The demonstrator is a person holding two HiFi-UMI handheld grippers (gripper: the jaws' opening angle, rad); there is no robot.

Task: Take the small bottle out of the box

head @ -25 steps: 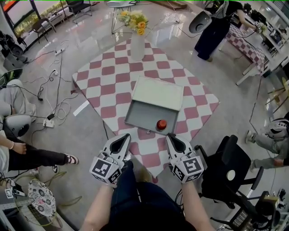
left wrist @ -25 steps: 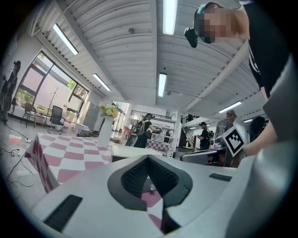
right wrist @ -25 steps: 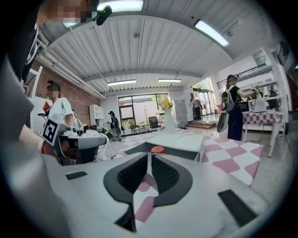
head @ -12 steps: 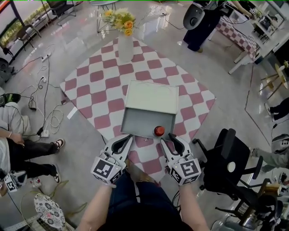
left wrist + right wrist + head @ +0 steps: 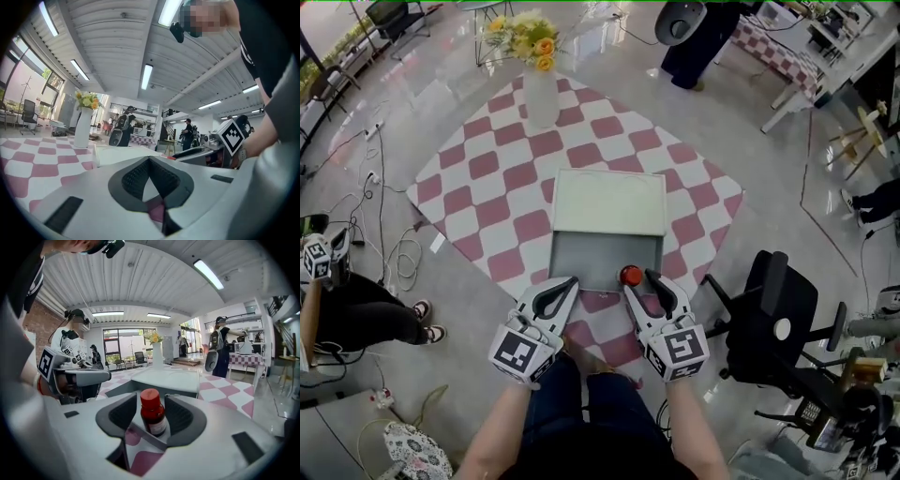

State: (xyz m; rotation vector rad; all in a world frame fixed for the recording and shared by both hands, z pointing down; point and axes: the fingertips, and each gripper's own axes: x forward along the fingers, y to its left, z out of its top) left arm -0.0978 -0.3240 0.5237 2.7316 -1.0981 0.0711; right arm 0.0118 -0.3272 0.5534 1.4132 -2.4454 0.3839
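Since the small bottle (image 5: 153, 414) stands upright in the near right corner of the grey box (image 5: 592, 261), we hold the right gripper (image 5: 641, 284) low at that corner. Its jaws have just been opening and now stand wide on either side of the bottle without pressing it. Our left gripper (image 5: 562, 285), jaws closed on nothing, sits by the box's near edge over the checked surface (image 5: 483, 192), likely to steady the box.

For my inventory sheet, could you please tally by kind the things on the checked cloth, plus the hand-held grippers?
Small bottle: 1
Box: 1
Vase of flowers: 1
Hand-held gripper: 2, the left hand-held gripper and the right hand-held gripper
Total: 5
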